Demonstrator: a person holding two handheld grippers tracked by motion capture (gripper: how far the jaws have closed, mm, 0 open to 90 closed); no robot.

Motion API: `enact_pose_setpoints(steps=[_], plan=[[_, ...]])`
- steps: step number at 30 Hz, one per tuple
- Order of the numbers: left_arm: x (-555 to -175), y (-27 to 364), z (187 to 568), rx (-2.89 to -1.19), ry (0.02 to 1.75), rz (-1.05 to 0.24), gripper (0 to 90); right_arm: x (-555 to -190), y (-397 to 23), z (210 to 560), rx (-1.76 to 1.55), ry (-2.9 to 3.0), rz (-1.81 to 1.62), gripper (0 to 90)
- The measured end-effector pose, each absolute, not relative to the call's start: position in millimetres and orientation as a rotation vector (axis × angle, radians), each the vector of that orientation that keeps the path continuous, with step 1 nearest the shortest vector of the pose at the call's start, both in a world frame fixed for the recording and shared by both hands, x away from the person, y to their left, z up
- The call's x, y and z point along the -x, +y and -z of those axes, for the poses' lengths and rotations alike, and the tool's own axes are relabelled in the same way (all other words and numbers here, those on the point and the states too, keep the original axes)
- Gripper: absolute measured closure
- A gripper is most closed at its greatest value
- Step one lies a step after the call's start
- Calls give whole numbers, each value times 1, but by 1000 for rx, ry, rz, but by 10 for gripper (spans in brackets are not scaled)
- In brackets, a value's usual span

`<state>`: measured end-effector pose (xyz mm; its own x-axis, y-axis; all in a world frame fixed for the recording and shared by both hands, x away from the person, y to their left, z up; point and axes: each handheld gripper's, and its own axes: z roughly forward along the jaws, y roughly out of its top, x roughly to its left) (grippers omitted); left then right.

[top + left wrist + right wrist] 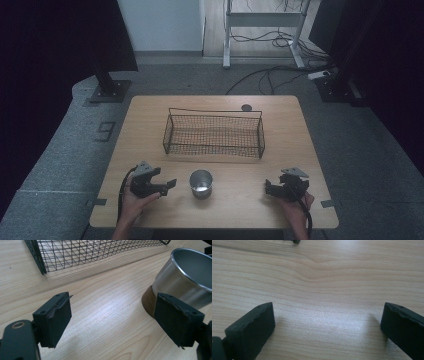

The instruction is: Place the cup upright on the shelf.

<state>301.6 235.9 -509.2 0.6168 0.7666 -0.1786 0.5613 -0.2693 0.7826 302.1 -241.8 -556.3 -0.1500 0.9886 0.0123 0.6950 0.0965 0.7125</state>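
Steel cup (201,183) upright before wire basket (214,134), left tool (167,186) released beside it — right tool (268,188) released, well apart

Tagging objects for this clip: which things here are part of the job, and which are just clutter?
In play:
- steel cup on the table, upright, between the hands
- left claw, open, nearest the cup
- right claw, open, over bare wood
- wire basket, likely the target, behind the cup

Lying about:
- dark round disc at the table's far edge
- cables on the floor

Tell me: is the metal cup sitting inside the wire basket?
No, the metal cup stands on the table, apart from the wire basket.
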Motion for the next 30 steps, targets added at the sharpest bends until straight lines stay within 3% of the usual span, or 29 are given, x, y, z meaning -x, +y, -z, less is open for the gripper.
enact_pose_setpoints(steps=[30], plan=[[-290,230,492,-1924,968,-275,148,-301,-242,556,-1639,1908,-810,0]])
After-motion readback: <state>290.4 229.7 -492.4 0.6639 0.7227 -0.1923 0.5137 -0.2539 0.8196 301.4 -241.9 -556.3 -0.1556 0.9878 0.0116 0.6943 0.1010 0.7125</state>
